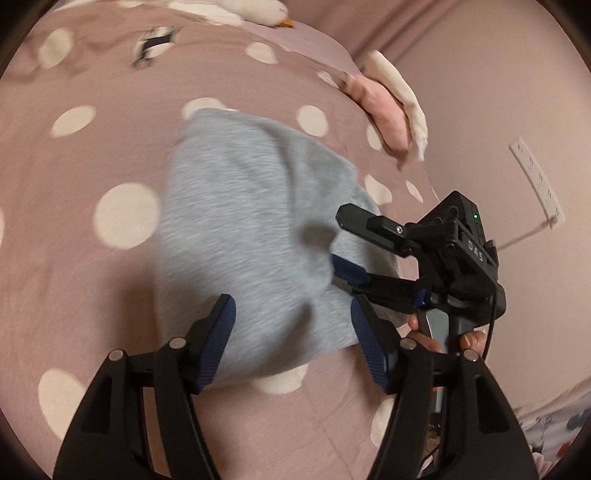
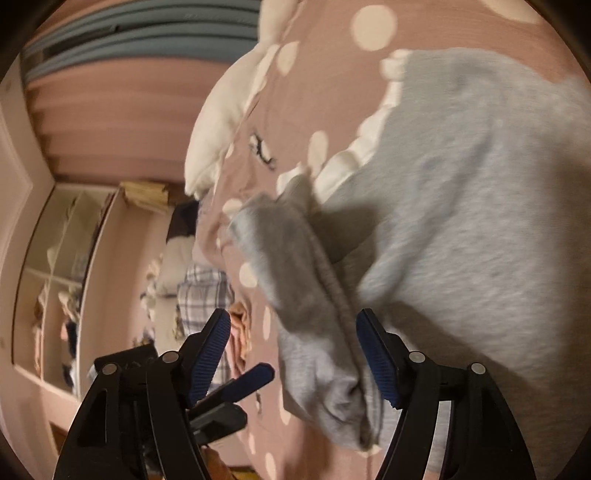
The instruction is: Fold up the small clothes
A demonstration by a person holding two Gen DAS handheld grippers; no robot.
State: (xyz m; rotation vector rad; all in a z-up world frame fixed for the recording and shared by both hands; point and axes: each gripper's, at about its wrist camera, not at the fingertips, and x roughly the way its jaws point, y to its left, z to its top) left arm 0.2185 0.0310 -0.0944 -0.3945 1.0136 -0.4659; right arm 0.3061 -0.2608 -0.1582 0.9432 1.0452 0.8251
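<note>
A small grey garment with a white ruffled edge lies on a pink bedspread with white dots. My left gripper is open, its blue-padded fingers either side of the garment's near edge. My right gripper is open too, with a bunched grey fold between its fingers. The right gripper also shows in the left wrist view, at the garment's right edge, one finger above the cloth and one under it. The left gripper's fingers show at the lower left of the right wrist view.
A pink and white pillow lies at the bed's far right edge, by the pink wall with a white socket strip. A white plush toy lies at the bed's far end. Folded plaid clothes and shelves are beyond the bed.
</note>
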